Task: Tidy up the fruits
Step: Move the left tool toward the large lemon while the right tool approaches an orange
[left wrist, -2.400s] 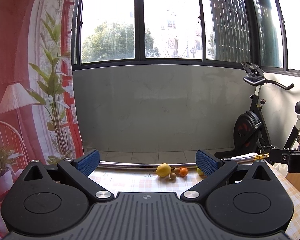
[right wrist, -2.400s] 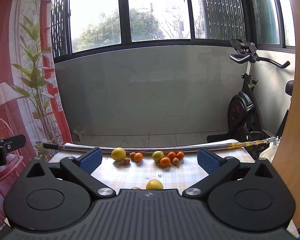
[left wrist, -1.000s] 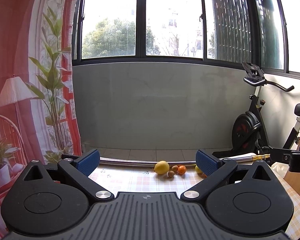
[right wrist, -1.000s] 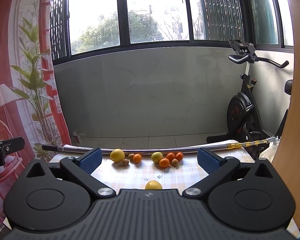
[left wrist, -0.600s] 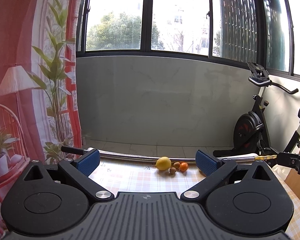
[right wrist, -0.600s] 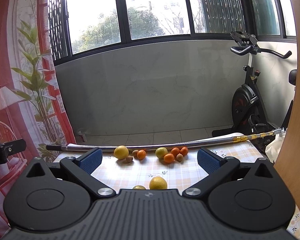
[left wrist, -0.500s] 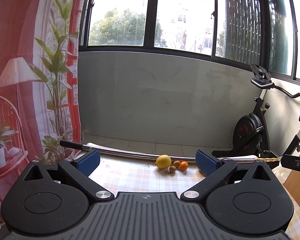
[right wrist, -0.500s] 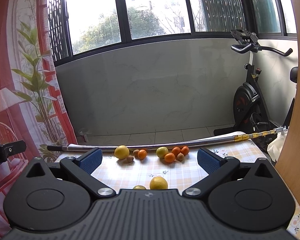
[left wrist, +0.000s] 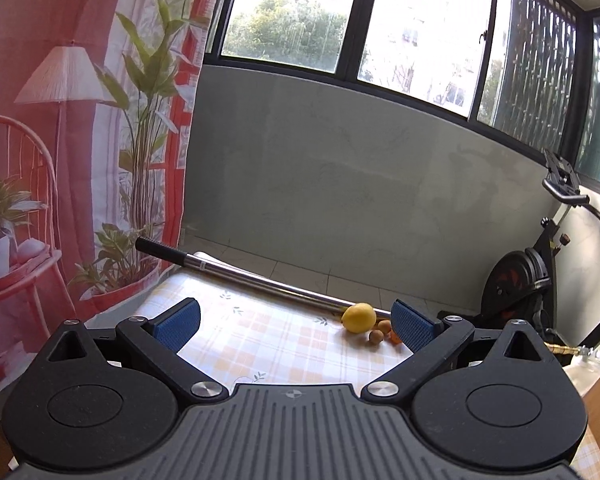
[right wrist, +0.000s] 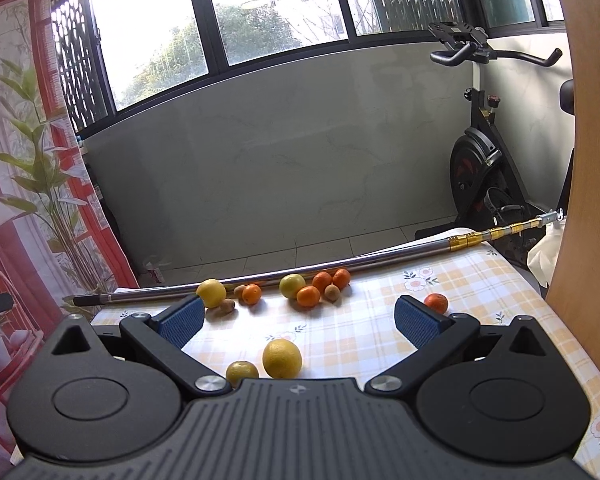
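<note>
— Since you're standing nearer, how does the table look?

— Checked cloth over it, with a long metal pole lying along the far edge. Most of the fruit sits against that pole in two loose bunches.

— And the grippers?

— Both hang above the near edge with nothing in them. The left gripper has its blue pads spread wide; the right gripper is spread just the same.

— Which fruit is biggest?

— The yellow citrus near the right gripper, with a smaller greenish-yellow one just beside it. At the back, a lemon heads the left bunch, with two small brown fruits and a mandarin. The right bunch has a green-yellow citrus, three mandarins and another small brown fruit. One mandarin lies alone, well apart to the right.

— So how far along is it?

— I'd say only partly, if at all. Those bunches mix their kinds, and three pieces lie loose. I see no bowl or tray, so the sorting seems meant for the cloth itself.
</note>
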Demonstrator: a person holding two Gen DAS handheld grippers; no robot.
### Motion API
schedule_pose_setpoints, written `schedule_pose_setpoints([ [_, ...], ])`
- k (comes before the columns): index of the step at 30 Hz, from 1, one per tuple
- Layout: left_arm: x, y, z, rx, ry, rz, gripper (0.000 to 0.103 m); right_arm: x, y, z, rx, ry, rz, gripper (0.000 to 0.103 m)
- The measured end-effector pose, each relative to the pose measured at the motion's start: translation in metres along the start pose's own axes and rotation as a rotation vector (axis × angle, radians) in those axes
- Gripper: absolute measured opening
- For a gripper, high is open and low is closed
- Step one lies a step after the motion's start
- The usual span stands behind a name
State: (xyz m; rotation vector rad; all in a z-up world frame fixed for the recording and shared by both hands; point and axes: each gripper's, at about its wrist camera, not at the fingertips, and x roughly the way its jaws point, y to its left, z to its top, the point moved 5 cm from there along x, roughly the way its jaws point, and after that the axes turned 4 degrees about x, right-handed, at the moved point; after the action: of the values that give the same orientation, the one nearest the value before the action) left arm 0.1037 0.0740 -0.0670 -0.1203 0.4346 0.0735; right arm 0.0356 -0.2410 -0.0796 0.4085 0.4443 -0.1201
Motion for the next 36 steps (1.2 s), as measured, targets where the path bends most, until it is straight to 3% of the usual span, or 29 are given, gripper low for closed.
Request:
schedule_pose_setpoints([
  [6, 0.022, 0.002, -0.004, 0.004, 0.055, -0.017, 0.102, 0.014, -0.028, 0.002, 0.063, -0.001, -0.006, 0.103],
  [14, 0.055, -0.006, -0.023, -0.016, 0.149, -0.092, 0.102, 0.033, -0.042, -0.003, 0.003, -0.005, -0.069, 0.103],
  [19, 0.077, -0.013, -0.034, 0.068, 0.260, -0.018, 0.102, 0.046, -0.051, -0.010, 0.005, 0.013, -0.088, 0.103],
  [26, 0.096, -0.026, -0.025, 0.144, 0.255, -0.035, 0.100, 0.062, -0.064, -0.010, 0.012, 0.033, -0.102, 0.101],
  [32, 0.104, -0.068, -0.009, 0.388, 0.168, 0.005, 0.100, 0.073, -0.068, -0.004, -0.007, 0.037, -0.102, 0.100],
  [36, 0.135, -0.086, -0.002, 0.387, 0.216, -0.046, 0.100, 0.084, -0.069, 0.001, -0.020, 0.037, -0.099, 0.100],
])
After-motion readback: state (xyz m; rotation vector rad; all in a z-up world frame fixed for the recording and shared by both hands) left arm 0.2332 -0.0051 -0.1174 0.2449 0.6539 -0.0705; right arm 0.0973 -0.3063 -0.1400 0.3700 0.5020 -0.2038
